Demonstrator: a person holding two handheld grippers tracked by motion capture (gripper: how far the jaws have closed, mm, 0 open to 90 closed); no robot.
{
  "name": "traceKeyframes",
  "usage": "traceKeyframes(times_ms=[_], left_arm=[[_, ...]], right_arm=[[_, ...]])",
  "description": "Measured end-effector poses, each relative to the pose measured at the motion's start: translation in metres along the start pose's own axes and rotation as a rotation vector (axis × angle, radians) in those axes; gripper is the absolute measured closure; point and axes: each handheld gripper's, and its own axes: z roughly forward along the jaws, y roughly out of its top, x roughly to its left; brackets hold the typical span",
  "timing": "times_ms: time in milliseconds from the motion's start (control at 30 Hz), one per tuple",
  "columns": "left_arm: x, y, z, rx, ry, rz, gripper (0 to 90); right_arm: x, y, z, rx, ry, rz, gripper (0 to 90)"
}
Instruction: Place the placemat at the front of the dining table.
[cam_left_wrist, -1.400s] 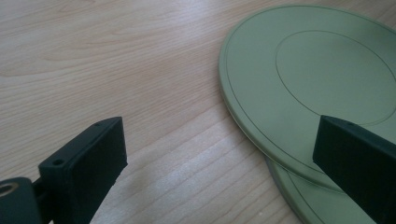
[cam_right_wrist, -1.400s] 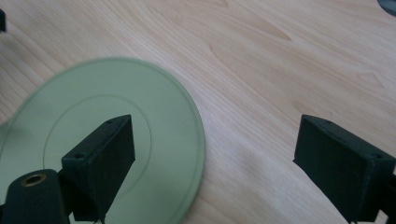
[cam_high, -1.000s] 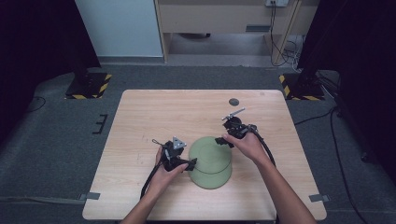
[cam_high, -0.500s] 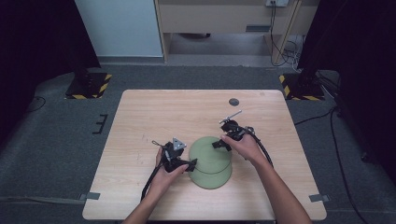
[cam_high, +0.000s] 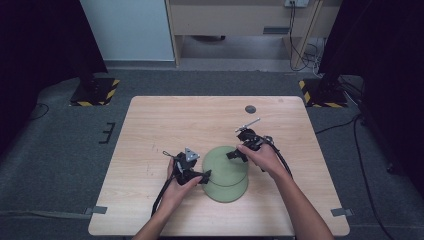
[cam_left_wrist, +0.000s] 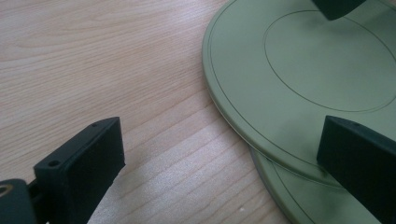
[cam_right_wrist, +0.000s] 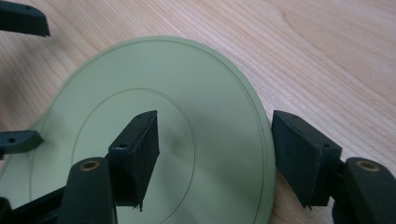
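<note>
Two pale green plates lie stacked and offset near the table's front middle, the top plate over the lower plate. My left gripper is open at the stack's left edge, one jaw over bare wood, the other over the top plate's rim. At the far right edge my right gripper is open astride the top plate's rim, one jaw above the plate and one outside it over the table. Nothing is held.
A small dark round disc lies near the back of the wooden table. Black-and-yellow striped stand bases sit on the floor behind the table's corners. Cables trail from both grippers toward the front edge.
My right gripper has slid a little toward me and left, so its jaws now straddle the plate's rim. The left gripper and the plates have stayed in place.
</note>
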Motion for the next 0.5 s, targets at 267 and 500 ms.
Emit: traceKeyframes(times_ms=[267, 500], left_arm=[[-0.002, 0.0, -0.001, -0.005, 0.015, 0.006, 0.1], [-0.003, 0.0, 0.0, -0.01, 0.027, 0.01, 0.1]], right_arm=[[0.009, 0.0, -0.018, -0.031, -0.021, -0.019, 39.2], [0.019, 0.001, -0.036, -0.072, -0.016, -0.043, 53.0]])
